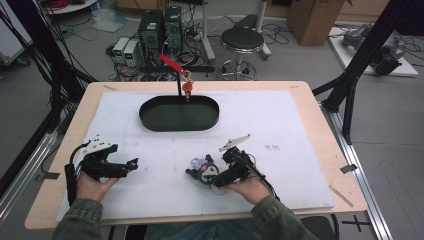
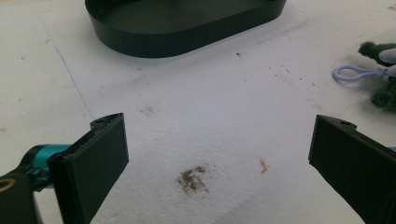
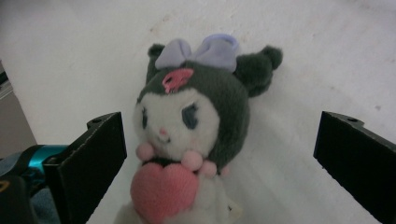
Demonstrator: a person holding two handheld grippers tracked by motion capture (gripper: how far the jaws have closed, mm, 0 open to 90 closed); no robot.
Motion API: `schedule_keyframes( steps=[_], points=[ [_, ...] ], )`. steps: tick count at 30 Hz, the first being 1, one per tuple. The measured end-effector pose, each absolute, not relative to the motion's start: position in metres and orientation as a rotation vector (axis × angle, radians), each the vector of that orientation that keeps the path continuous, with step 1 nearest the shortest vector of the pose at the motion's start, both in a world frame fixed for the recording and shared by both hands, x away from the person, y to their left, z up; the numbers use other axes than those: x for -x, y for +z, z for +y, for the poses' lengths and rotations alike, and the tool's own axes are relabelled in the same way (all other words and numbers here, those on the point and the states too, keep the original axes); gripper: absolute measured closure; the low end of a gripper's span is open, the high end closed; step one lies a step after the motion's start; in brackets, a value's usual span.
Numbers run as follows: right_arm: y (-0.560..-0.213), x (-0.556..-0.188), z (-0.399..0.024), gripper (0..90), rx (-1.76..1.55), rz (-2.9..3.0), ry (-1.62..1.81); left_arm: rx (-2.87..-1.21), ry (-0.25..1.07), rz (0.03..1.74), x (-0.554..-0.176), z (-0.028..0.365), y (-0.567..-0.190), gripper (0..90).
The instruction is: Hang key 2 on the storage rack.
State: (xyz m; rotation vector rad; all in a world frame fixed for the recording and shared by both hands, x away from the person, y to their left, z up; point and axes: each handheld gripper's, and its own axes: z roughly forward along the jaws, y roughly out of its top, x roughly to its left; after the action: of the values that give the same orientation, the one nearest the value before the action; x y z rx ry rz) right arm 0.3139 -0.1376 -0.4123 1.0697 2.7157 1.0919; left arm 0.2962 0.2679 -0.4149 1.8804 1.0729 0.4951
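Between the right gripper's [image 3: 219, 158] two black jaws, the lower body of the plush toy [image 3: 194, 126] runs off the bottom edge of the right gripper view, so its legs cannot be made out. From the high view the toy [image 1: 202, 169] is small and partly covered by the gripper's [image 1: 216, 177] front, and its details blur there. It is a dark grey, hooded character with a white face, a lilac bow between two pointed ears, a small pink mark on the forehead, pink pom-poms at the neck and a pink heart held to its chest. It lies on the white foam mat [image 1: 280, 125], face up towards the camera, centred in the gap with space on both sides; the jaws stand wide apart and touch nothing. The left gripper [image 2: 219, 158] is likewise spread wide over bare mat, with the toy's lilac loop [image 2: 357, 73] and a dark ear cut off at its far right, and the black oval tray [image 2: 182, 32] ahead of it.
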Motion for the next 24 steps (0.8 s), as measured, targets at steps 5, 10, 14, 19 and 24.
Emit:
schedule_keyframes(
  steps=[5,10,14,19,24],
  points=[
    [-0.413,-0.305,-0.137,4.5,-1.056,2.715,1.104,-1.881,0.494,1.072,-0.296,0.267,-0.415,5.1],
    [-0.417,-0.296,-0.132,4.8,-1.023,2.724,1.062,-1.884,0.496,1.069,-0.296,0.267,-0.415,5.1],
    [-0.424,-0.293,-0.129,7.4,-1.044,2.745,1.037,-1.881,0.496,1.069,-0.296,0.267,-0.415,5.1],
    [-0.43,-0.29,-0.126,25.6,-1.03,2.756,1.001,-1.885,0.491,1.068,-0.296,0.267,-0.415,5.1],
    [-0.428,-0.291,-0.128,43.3,-1.061,2.725,0.987,-1.876,0.493,1.071,-0.296,0.267,-0.415,5.1]
  ],
)
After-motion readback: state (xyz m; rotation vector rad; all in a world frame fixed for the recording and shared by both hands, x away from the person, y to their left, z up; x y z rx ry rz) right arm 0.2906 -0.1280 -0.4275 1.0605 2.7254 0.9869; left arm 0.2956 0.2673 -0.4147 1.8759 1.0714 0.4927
